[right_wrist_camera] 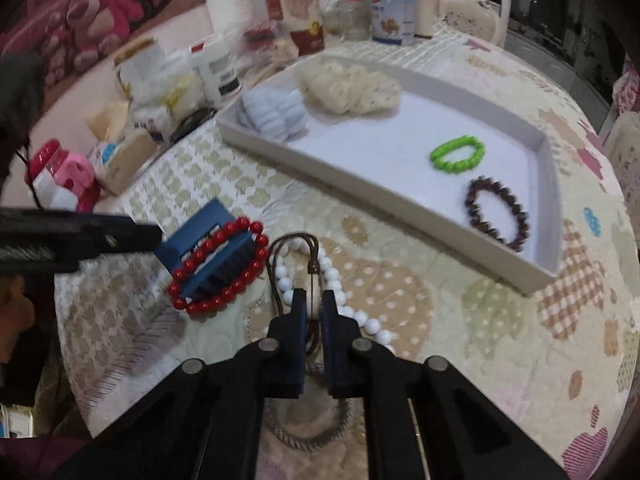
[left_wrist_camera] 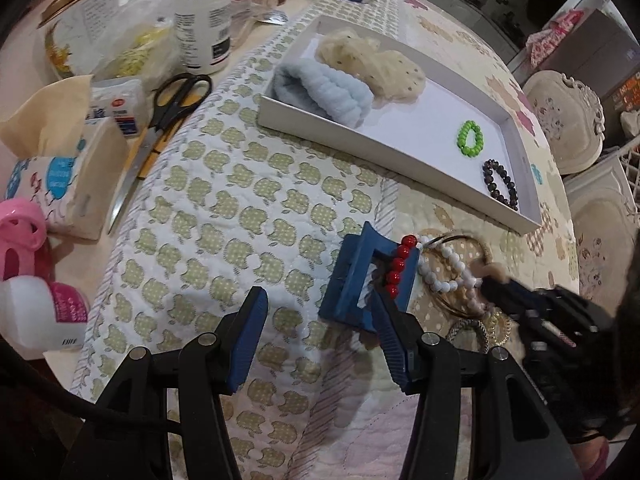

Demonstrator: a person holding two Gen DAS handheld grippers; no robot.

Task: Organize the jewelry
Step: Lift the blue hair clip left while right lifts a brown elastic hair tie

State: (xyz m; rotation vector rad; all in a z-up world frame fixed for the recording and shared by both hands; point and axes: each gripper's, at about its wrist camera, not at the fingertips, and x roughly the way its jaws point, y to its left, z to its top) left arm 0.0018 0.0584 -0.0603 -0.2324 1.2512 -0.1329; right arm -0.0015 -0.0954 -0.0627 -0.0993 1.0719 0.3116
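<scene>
Right gripper (right_wrist_camera: 313, 308) under my control sits low over the quilted surface (right_wrist_camera: 460, 320), fingers nearly closed on a pale piece among the white bead bracelet (right_wrist_camera: 362, 316) and brown hoop (right_wrist_camera: 296, 240); I cannot tell exactly what is pinched. Left gripper (left_wrist_camera: 320, 320) hovers wide open and holds nothing, one finger at the blue hair claw (left_wrist_camera: 352, 280), which the red bead bracelet (right_wrist_camera: 224, 268) encircles. Beyond, the white tray (right_wrist_camera: 360, 184) holds a green bracelet (right_wrist_camera: 458, 154), a dark bead bracelet (right_wrist_camera: 498, 214), a blue headband (right_wrist_camera: 272, 114) and a cream scrunchie (right_wrist_camera: 348, 88). Scissors (left_wrist_camera: 168, 120) lie near the bottles at the far left.
</scene>
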